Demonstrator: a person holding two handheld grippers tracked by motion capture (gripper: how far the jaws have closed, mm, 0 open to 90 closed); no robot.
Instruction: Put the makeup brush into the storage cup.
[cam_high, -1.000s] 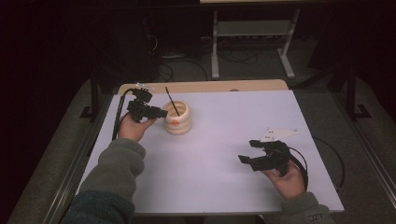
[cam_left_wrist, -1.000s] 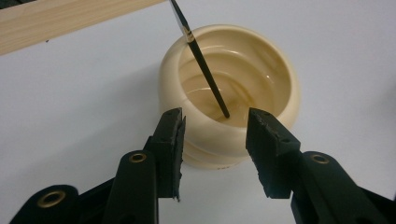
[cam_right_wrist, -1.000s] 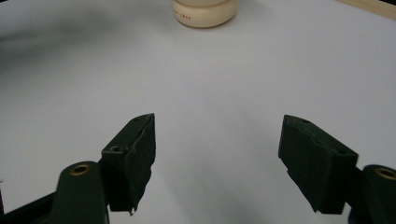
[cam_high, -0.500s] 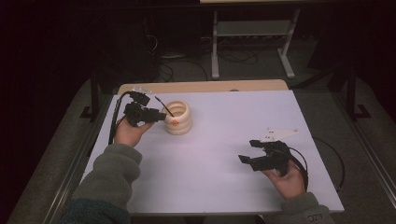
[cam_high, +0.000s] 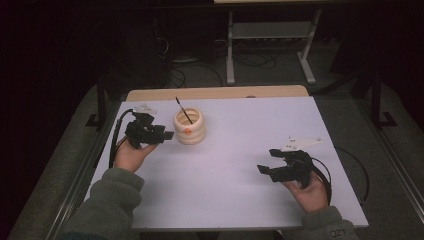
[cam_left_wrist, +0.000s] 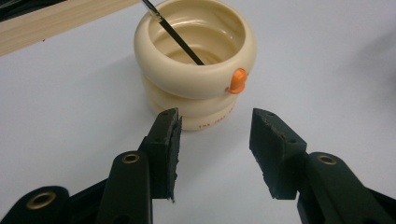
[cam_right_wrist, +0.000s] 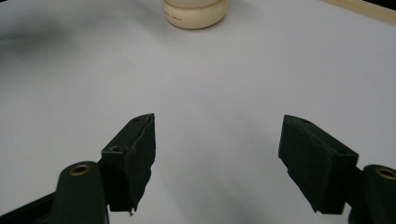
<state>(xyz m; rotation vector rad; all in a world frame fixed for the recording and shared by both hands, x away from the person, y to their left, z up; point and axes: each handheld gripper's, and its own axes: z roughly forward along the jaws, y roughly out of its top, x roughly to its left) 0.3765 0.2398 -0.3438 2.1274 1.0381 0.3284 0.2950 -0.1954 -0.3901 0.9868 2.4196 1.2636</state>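
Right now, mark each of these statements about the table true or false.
1. A thin black stick leans inside the cream ribbed cup. True.
2. The left gripper holds the stick between its jaws. False: the jaws have just been opening, nothing is between them, and they sit short of the cup.
3. The cup bears a small orange knob on its side. True.
4. The right gripper is clamped on the cup. False: its jaws stand open over bare white table, well away from the cup.
5. The cup lies tipped on its side. False: it stands upright.
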